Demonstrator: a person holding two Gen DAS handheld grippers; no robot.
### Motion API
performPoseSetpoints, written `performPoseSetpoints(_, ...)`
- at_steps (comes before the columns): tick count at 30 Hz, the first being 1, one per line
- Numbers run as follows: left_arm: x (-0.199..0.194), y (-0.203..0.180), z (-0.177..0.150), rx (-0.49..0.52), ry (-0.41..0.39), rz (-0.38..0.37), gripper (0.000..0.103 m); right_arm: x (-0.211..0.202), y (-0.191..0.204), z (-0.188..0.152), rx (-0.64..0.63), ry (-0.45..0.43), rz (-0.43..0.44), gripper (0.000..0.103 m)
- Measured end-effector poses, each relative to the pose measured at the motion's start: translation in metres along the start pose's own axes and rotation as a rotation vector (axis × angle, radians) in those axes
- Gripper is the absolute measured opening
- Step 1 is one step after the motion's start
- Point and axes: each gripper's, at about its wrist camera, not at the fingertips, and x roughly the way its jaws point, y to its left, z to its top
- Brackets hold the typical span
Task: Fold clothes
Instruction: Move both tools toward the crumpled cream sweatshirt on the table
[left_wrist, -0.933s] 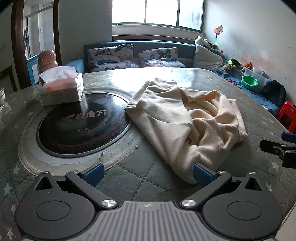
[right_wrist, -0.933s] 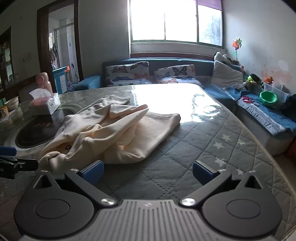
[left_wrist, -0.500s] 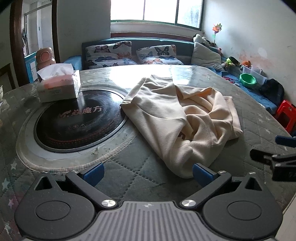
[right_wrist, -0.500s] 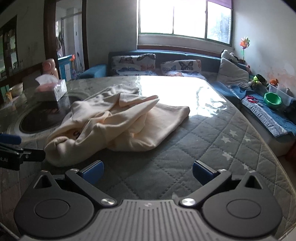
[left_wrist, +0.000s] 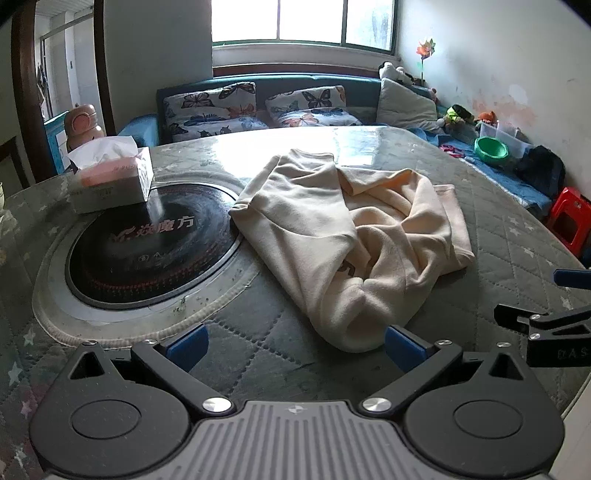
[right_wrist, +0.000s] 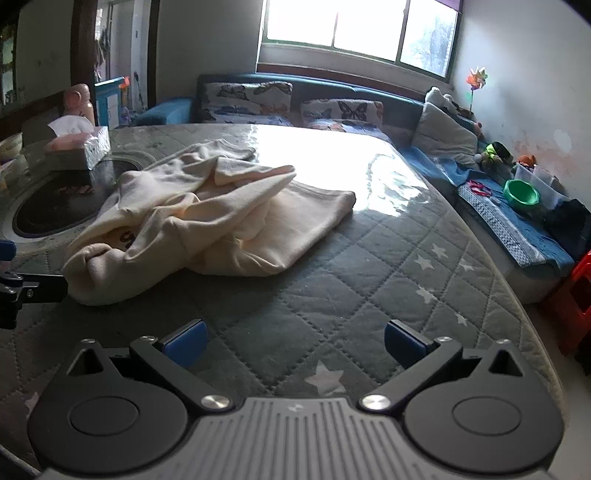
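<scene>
A cream sweatshirt (left_wrist: 354, 236) lies crumpled in a loose heap on the quilted grey table cover (left_wrist: 258, 343); the same sweatshirt (right_wrist: 207, 221) shows left of centre in the right wrist view. My left gripper (left_wrist: 294, 345) is open just short of the garment's near end, its right blue pad close beside the cloth. My right gripper (right_wrist: 294, 341) is open over bare quilt, to the right of the heap and holding nothing. Each gripper's fingers appear at the edge of the other's view.
A round black cooktop (left_wrist: 151, 254) is set into the table left of the garment, with a tissue box (left_wrist: 110, 181) behind it. A blue sofa with butterfly cushions (left_wrist: 258, 107) runs along the far wall. A green bowl (right_wrist: 521, 192) and a red stool (left_wrist: 569, 221) stand at the right.
Both grippers have drawn back toward the table's near edge, so the sweatshirt looks farther off. The garment has not moved and both grippers stay open.
</scene>
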Motion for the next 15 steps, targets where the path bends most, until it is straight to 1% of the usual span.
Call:
performPoseSetpoints(5,0.0,-0.002,0.003,0.002,-0.003,0.0,0.103,0.001,0.003,0.002,-0.025,0.016,-0.025,0.103)
performPoseSetpoints(15,0.006,-0.004,0.012,0.021,0.004,0.011,0.103,0.005,0.007,0.007,-0.045,0.026,-0.019,0.103)
